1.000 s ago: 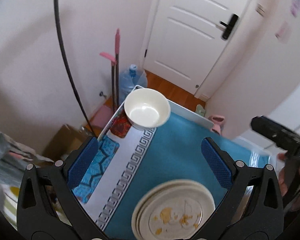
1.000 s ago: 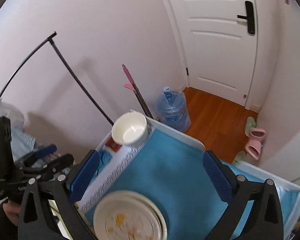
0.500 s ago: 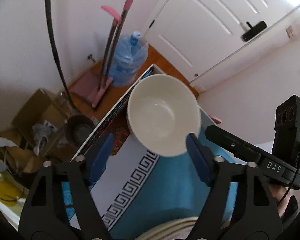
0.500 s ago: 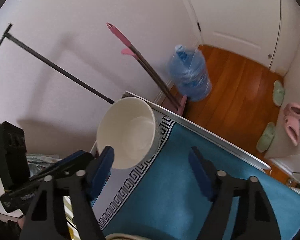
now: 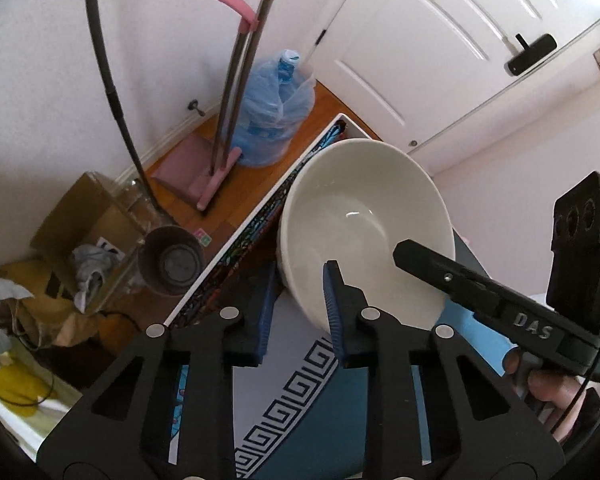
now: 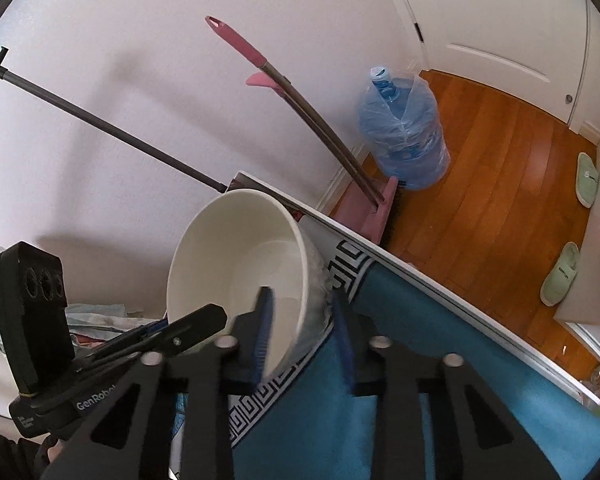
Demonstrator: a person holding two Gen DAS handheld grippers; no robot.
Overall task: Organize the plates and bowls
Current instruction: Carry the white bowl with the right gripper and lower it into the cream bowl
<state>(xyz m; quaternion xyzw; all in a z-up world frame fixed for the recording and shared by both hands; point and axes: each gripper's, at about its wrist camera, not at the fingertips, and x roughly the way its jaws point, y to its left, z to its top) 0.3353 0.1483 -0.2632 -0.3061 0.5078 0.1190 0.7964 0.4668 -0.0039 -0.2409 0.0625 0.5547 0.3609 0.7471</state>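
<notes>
Sitting near the far corner of a blue-clothed counter (image 6: 380, 420), beside a white wall and a door: one white bowl (image 5: 364, 232), mouth tipping up toward the cameras, no clear long axis, being round. Pinching its rim from both sides now: left tool (image 5: 296, 320) having just been closing on the near-left wall, one pad inside and one outside; right tool (image 6: 300, 336) likewise having just been closing across the opposite wall. Judging progress as early: gripping only, lifting and placing still remaining. Showing no plates at present.
</notes>
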